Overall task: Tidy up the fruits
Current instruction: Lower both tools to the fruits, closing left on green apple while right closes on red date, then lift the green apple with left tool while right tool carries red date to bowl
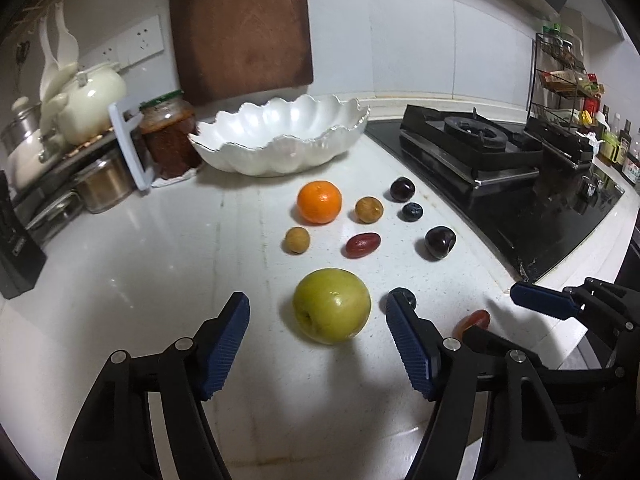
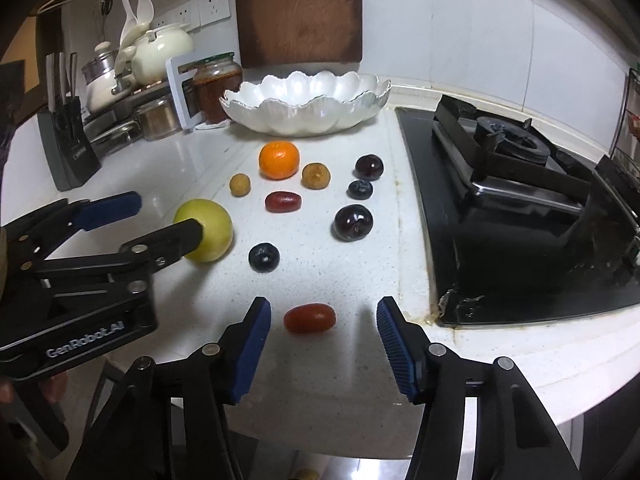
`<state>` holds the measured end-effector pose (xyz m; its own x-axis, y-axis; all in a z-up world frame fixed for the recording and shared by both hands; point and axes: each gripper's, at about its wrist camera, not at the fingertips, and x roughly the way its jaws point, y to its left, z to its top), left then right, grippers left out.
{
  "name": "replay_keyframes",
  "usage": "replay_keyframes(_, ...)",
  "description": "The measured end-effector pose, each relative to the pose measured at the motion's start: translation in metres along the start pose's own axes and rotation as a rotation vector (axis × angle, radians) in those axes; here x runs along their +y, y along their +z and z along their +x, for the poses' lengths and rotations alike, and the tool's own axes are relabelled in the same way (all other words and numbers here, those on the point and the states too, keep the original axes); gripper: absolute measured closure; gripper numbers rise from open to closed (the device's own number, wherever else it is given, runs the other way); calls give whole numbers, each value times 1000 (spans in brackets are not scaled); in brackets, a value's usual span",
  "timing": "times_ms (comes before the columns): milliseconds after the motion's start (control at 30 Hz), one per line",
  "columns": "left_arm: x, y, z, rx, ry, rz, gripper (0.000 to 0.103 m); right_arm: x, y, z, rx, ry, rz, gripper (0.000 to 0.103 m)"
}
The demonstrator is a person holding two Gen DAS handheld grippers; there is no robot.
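Observation:
A green apple (image 1: pixel 331 306) (image 2: pixel 208 230) lies on the white counter between the fingers of my left gripper (image 1: pixel 318 300) (image 2: pixel 162 216). The jaws are open, with a gap on each side of the apple. My right gripper (image 2: pixel 323 304) (image 1: pixel 496 316) is open around a small red tomato (image 2: pixel 310 317) (image 1: pixel 474 320) without touching it. Farther back lie an orange (image 1: pixel 319 202) (image 2: pixel 279 160), two brown longans, a red date (image 2: pixel 283 201), two dark plums and two blueberries. Behind them stands an empty white scalloped bowl (image 1: pixel 280 120) (image 2: pixel 304 96).
A black gas stove (image 1: pixel 500 168) (image 2: pixel 520 200) borders the fruit on the right. At the left stand a knife block (image 2: pixel 68 148), a red sauce jar (image 1: pixel 170 136) and pots. A wooden board (image 1: pixel 240 24) leans on the wall. The counter's front edge is just below the grippers.

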<state>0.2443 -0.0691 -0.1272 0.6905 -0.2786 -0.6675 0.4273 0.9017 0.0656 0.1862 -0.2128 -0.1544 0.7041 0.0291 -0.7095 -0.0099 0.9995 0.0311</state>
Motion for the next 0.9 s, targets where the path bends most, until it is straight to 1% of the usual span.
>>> replay_keyframes(100,-2,-1,10,20,-15,0,37,0,0,6,21,18,-5,52)
replay_keyframes(233,-1,-1,18,32,-27,-9,39,-1,0,12,33,33,-6,57)
replay_keyframes(400,0,-2,27,53,-39,-24,46,1,0,17,39,38,-22,63)
replay_keyframes(467,1,-2,30,59,-41,-36,49,2,1,18,38,41,-30,70)
replay_keyframes(533,1,-3,32,63,-47,-41,52,4,1,18,38,45,-40,73)
replay_keyframes(767,1,-2,34,56,-45,-54,54,0,4,19,40,65,-32,74)
replay_keyframes(900,2,-2,33,58,-43,-66,54,1,7,17,26,65,-37,74)
